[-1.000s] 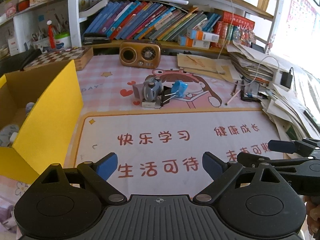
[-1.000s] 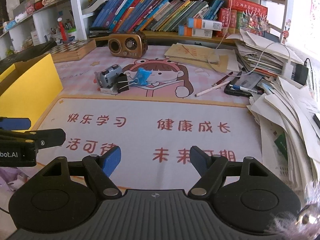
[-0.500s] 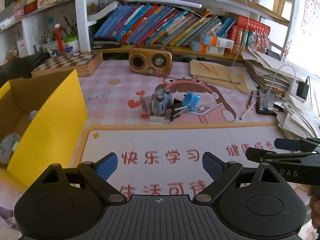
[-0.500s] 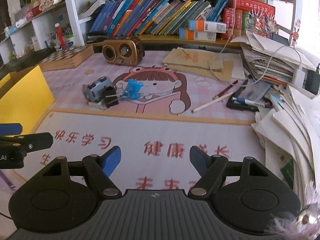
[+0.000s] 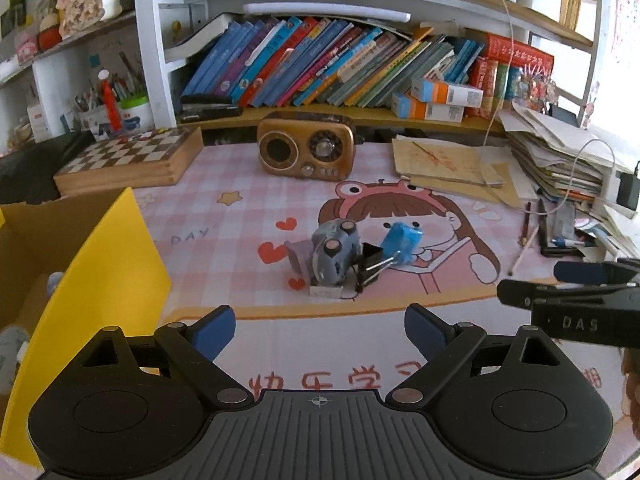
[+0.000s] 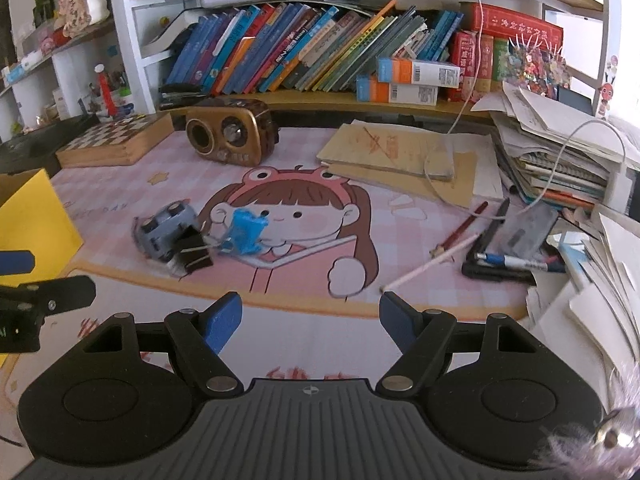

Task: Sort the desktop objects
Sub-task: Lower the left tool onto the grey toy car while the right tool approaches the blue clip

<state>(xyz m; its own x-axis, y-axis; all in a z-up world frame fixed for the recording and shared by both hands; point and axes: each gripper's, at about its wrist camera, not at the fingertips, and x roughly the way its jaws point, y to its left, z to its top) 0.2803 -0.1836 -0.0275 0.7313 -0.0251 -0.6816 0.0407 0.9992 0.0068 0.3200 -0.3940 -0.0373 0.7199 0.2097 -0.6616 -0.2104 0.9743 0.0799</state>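
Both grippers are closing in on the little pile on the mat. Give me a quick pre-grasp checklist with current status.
1. Left gripper jaws open and empty: ok.
2. Right gripper jaws open and empty: ok.
3. Path to the pile clear of other items: ok, only bare mat lies between.
4. Items separated for single pick: not ok; toy car, binder clip and blue toy crowd together.
5. Yellow box open to receive: ok.
6. Small block under the car free to lift: cannot tell.
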